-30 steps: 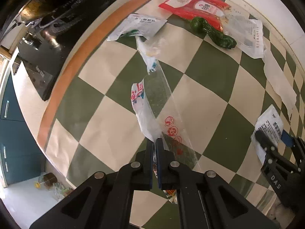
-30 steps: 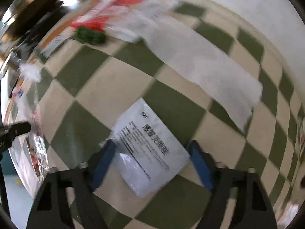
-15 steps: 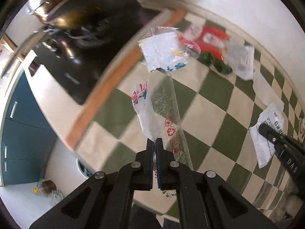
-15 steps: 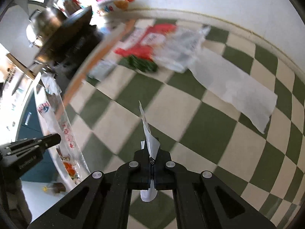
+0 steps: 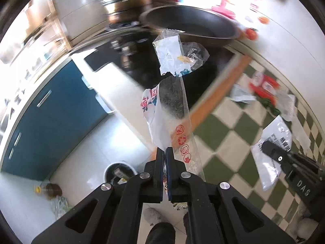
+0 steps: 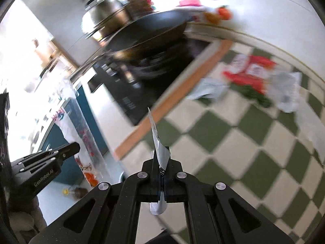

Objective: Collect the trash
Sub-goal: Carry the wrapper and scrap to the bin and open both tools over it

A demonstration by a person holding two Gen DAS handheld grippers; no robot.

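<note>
My left gripper [image 5: 164,152] is shut on a long clear plastic wrapper [image 5: 172,105] with red print, held up in the air off the counter's edge. My right gripper [image 6: 161,158] is shut on a white printed sachet [image 6: 157,140], seen edge-on; it also shows in the left wrist view [image 5: 272,140]. The left gripper and its wrapper [image 6: 81,134] show at the left of the right wrist view. More trash lies on the green-and-cream checked counter: a red packet [image 5: 264,85], a green wrapper [image 5: 270,103], a white sachet [image 5: 241,93] and clear plastic [image 5: 288,103].
A round bin [image 5: 119,172] stands on the white floor below the left gripper. A bottle [image 5: 50,191] lies on the floor to its left. A black pan [image 5: 189,24] sits on the black hob [image 5: 142,61] behind. Blue cabinets [image 5: 50,118] are at the left.
Both grippers have lifted and swung left, off the checked counter towards the floor and bin. The right gripper closed on the white sachet and raised it.
</note>
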